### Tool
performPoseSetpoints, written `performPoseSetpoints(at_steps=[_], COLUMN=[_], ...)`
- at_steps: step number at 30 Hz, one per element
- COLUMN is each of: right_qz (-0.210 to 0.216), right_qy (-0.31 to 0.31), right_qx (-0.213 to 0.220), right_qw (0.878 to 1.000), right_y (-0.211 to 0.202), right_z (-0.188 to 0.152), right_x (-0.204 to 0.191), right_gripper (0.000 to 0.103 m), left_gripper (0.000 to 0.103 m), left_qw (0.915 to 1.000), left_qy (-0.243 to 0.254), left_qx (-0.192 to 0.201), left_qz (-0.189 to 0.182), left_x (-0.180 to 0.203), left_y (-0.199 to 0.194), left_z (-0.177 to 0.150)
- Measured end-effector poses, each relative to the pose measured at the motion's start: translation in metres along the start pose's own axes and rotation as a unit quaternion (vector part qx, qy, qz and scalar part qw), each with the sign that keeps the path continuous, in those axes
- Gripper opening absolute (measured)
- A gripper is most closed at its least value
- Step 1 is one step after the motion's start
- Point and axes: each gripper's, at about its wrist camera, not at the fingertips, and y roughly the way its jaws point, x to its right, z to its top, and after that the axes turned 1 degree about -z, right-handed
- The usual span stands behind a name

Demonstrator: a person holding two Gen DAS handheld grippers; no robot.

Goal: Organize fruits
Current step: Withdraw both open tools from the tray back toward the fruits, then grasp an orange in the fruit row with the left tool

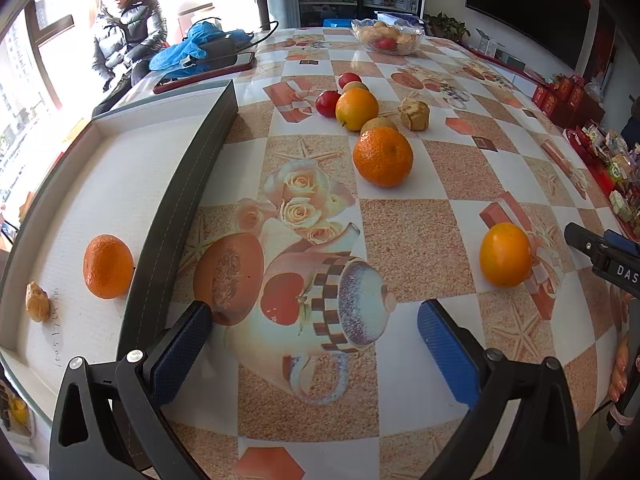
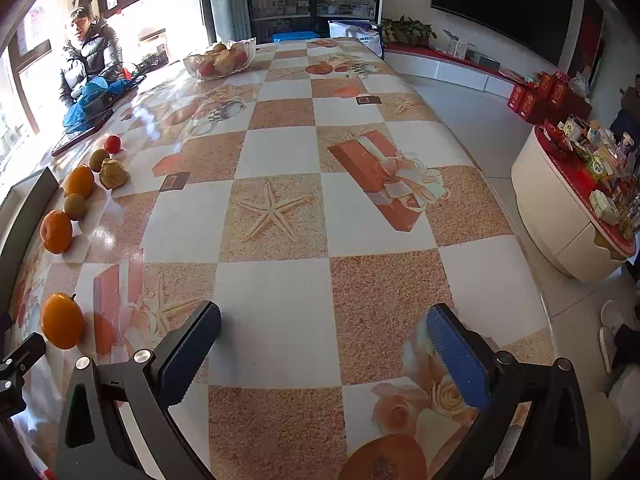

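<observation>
Left wrist view is showing the left gripper [image 1: 314,344] tilting down over the surface [image 1: 400,240], jaws wide apart and empty. Left of it, a box [image 1: 120,184] is holding one orange [image 1: 108,266]; more fruits [image 1: 382,156] are lying ahead. The right gripper [image 2: 322,346] is also standing open, holding nothing.

Two wrist fisheyes, both looking steeply down along their fingers, close over the counter [image 1: 400,240].

My left view takes in the white tray [image 1: 120,184] at frame left; my right view faces further along the counter, with floor at right. Both share the smooth orange [image 1: 505,255] [image 2: 62,321], the fruit row and the glass bowl [image 1: 388,38] [image 2: 220,58] at top.
</observation>
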Motion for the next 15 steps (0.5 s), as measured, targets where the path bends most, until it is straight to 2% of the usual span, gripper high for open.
performPoseSetpoints(at_steps=[8,11,15], right_qz=[0.0,0.0,0.001], right_qy=[0.0,0.0,0.0], right_qx=[0.0,0.0,0.0], right_qw=[1.0,1.0,1.0], right_y=[0.0,0.0,0.0], right_z=[0.0,0.0,0.0], right_x=[0.001,0.0,0.001], right_gripper=[0.103,0.103,0.103], left_gripper=[0.103,0.101,0.097], left_qw=[1.0,0.9996,0.9994], left_qy=[-0.001,-0.003,-0.003], left_qx=[-0.008,-0.028,-0.026], left_qz=[0.001,-0.009,-0.023], left_x=[-0.001,-0.003,0.004], left_y=[0.001,0.003,0.002], left_z=[0.005,0.014,0.036])
